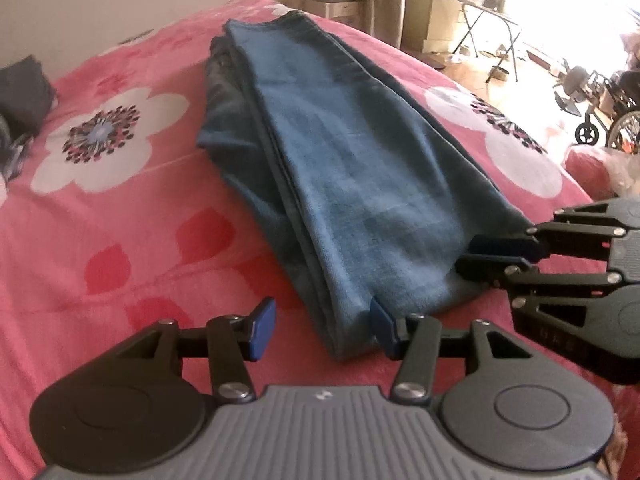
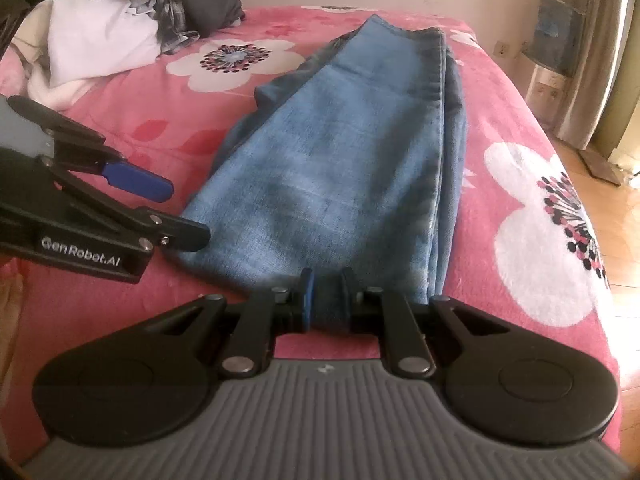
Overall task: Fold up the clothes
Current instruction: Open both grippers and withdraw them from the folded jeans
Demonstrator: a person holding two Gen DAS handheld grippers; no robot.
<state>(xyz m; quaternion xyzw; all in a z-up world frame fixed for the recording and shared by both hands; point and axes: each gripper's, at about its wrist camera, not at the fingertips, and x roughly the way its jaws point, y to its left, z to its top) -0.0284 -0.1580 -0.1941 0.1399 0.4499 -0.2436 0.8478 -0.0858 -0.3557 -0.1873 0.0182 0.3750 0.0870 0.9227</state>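
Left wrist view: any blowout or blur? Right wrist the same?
Left wrist view: window area behind the folding metal table is blown out white, fisheye bends the pink floral blanket; right wrist view: evenly lit, soft focus on the folded blue jeans, glare only far right.

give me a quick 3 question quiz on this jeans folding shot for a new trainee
1. True or false: the right gripper is shut on the near end of the jeans.
2. Multiple choice: how does the left gripper stand? A) shut on the jeans B) open, with the jeans' near corner between its fingers C) holding a white shirt
3. Short answer: what lies at the far left corner of the floral blanket in the right wrist view?

Key
1. True.
2. B.
3. A pile of unfolded clothes, white and dark pieces.
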